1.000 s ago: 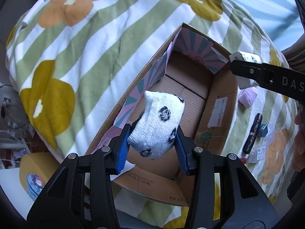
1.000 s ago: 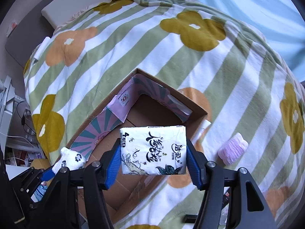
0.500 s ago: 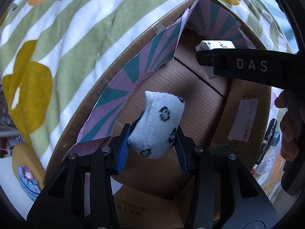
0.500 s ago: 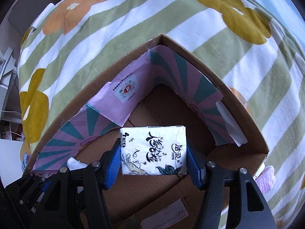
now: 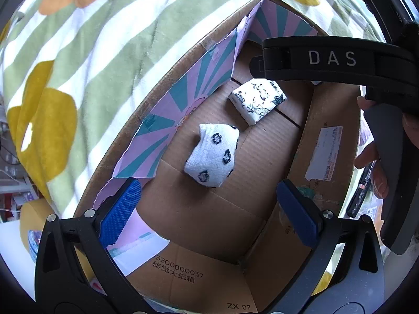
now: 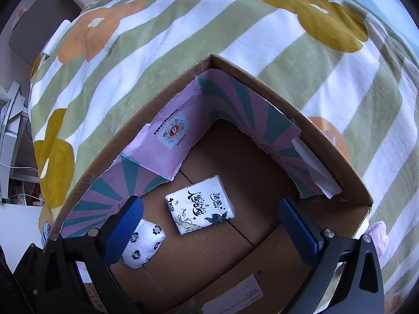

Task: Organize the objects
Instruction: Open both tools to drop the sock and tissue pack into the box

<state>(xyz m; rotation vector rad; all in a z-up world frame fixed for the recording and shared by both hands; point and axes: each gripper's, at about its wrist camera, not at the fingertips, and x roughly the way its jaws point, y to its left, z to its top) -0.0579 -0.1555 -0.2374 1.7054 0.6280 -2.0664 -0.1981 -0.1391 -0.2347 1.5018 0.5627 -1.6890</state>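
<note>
Both the left gripper (image 5: 209,204) and right gripper (image 6: 212,222) gape empty above the box (image 6: 275,89); sock (image 5: 213,154) lies at seven o'clock of the tissue pack (image 5: 258,100).

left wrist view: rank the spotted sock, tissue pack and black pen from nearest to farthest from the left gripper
From the left gripper:
1. spotted sock, on the box floor just ahead of the open jaws.
2. tissue pack, deeper in the cardboard box.
3. black pen, outside the box, far right.

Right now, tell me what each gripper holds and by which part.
Nothing. The left gripper and right gripper are open; the spotted sock and tissue pack lie loose on the cardboard box floor.
</note>
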